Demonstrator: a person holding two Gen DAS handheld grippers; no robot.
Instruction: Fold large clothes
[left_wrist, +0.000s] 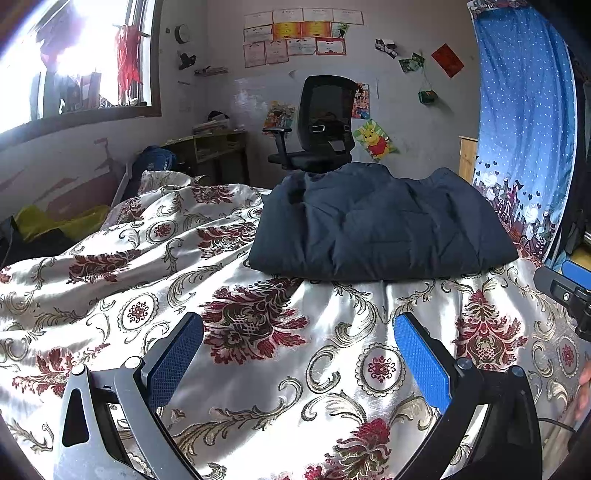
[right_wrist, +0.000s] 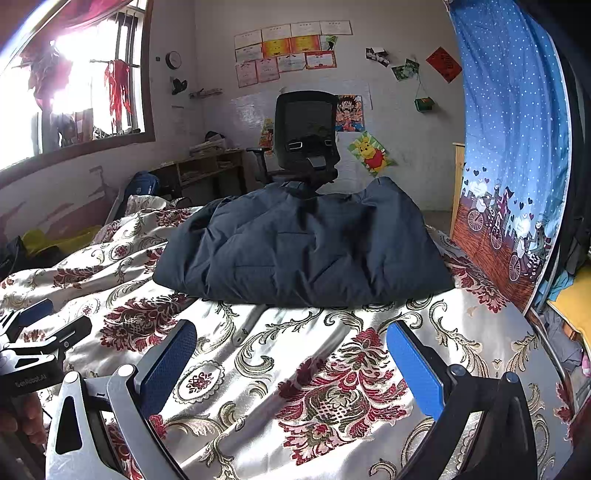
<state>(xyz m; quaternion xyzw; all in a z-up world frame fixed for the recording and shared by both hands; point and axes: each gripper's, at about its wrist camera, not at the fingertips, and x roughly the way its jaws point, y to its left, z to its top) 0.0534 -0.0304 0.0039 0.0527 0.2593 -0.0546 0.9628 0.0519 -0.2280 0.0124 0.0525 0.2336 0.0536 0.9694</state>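
- Where the left wrist view looks forward along its own fingers, the left claw hangs above the bed with its two blue-padded fingers spread wide apart, holding nothing.
- Beneath it lies a shiny cream satin bedspread with dark red flowers and gold scrolls, rumpled into soft ridges.
- Farther along the bed, a dark navy quilted padded jacket rests on the bedspread as a thick, folded bundle, well apart from the claw.
- Behind the jacket stands a black mesh office chair against a pale wall with pinned papers; a blue dotted curtain hangs to the right.
- At the right edge, part of the other black gripper body shows.
- Seen from the right wrist view, the right claw is likewise wide open and empty, its blue pads over the floral bedspread.
- The navy jacket sits straight ahead on the bed, near but not touching the fingers.
- The office chair rises just behind the jacket, the curtain to the right.
- At the left edge, the left claw and some fingertips of a hand appear.
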